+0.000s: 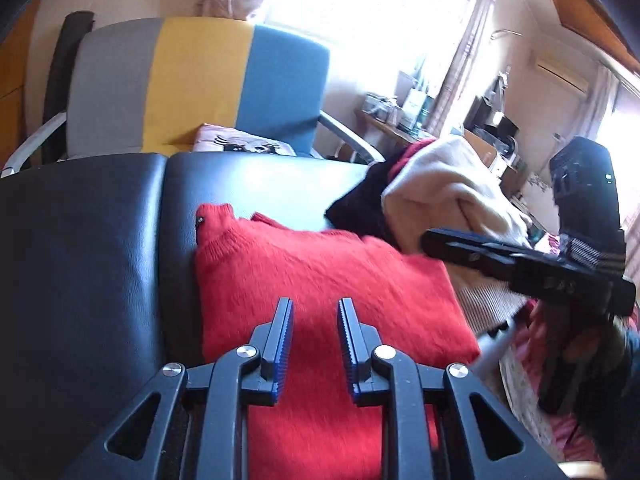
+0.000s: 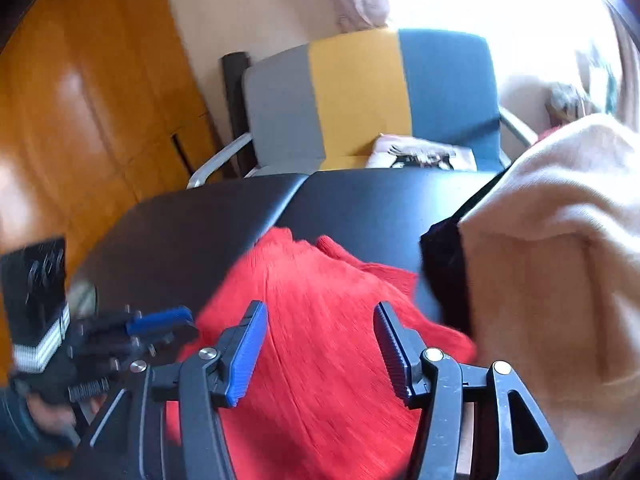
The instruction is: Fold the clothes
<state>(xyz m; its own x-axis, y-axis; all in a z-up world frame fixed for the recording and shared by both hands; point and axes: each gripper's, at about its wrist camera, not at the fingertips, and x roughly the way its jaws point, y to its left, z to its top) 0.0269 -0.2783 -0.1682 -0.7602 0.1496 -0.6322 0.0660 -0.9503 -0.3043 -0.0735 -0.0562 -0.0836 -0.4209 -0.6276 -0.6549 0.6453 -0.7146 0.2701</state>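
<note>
Your left tool [image 1: 314, 304] hovered above a folded red sweater [image 1: 320, 280] on the black padded table [image 1: 80, 240], its jaws a little apart with nothing between them and the pads clear of the knit. In the left wrist view the sweater lay flat, its collar [image 1: 212, 220] toward 11 o'clock and its body running down to 6 o'clock beneath the fingers. Your right tool [image 2: 320, 312] hung over the same sweater with jaws standing wide and empty; the blue ribbed pads [image 2: 248, 356] touched no cloth. From the left wrist view that right tool [image 1: 432, 242] reached in from 3 o'clock, just past the sweater's right edge. From the right wrist view your left tool [image 2: 176, 320] showed at 9 o'clock, blurred, beside the sweater's left edge.

A heap of unfolded clothes sat at the sweater's 2 o'clock: a cream garment [image 1: 448, 196] on top, a black one [image 1: 360, 208] under it and touching the table. Behind the table, at 12 o'clock, stood a chair [image 1: 200, 80] striped grey, yellow and blue, with a printed pink cushion [image 1: 240, 144] on its seat. A bright window [image 1: 360, 0] glared at 1 o'clock, and wooden panelling [image 2: 80, 100] filled the right wrist view at 10 o'clock.
</note>
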